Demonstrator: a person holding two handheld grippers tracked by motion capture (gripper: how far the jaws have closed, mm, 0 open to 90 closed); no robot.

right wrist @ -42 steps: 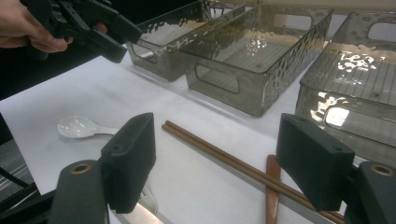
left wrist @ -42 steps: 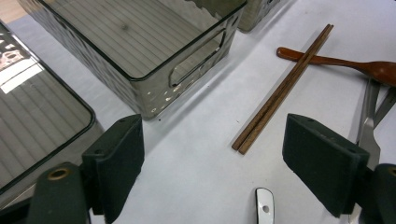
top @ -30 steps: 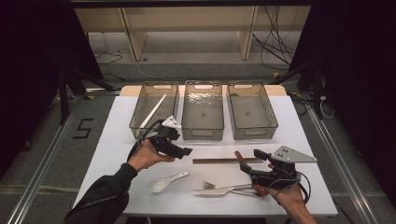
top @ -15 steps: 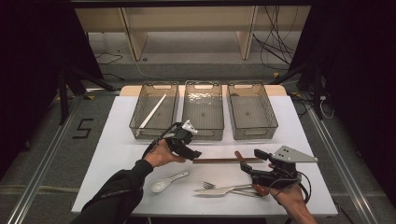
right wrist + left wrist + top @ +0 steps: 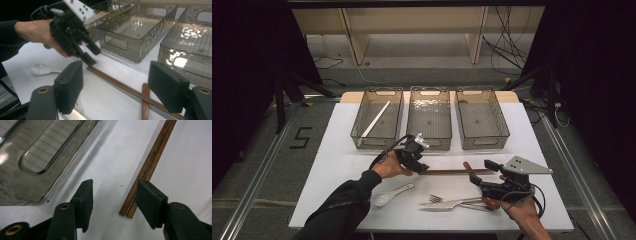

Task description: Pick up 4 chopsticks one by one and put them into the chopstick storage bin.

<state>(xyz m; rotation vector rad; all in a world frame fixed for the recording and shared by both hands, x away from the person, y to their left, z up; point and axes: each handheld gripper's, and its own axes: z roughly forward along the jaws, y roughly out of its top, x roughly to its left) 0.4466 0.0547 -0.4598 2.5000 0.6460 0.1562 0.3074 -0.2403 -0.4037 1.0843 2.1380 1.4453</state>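
Observation:
A pair of brown chopsticks (image 5: 452, 171) lies across the white table (image 5: 337, 150). My left gripper (image 5: 420, 167) is down at their left end. In the left gripper view the chopsticks' tip (image 5: 128, 212) lies just inside the right jaw of that gripper (image 5: 113, 185). The jaws have just been closing and still stand apart, not pressing on the sticks. My right gripper (image 5: 480, 173) rests at the front right, and its jaws (image 5: 115, 75) are wide open with nothing gripped. The right gripper view also shows the left gripper (image 5: 90, 54) touching down at the chopsticks (image 5: 117, 83).
Three clear bins stand at the back: the left bin (image 5: 360, 131) holds a white stick (image 5: 375, 120), the middle bin (image 5: 428, 139) and right bin (image 5: 504, 127) are bare. A white spoon (image 5: 388, 197), a fork and knife (image 5: 451, 203) and a brown wooden piece (image 5: 467, 166) lie in front.
My left hand has moved right and down from the left bin's front to the chopsticks' left end, and its jaws have narrowed. The right hand has stayed put.

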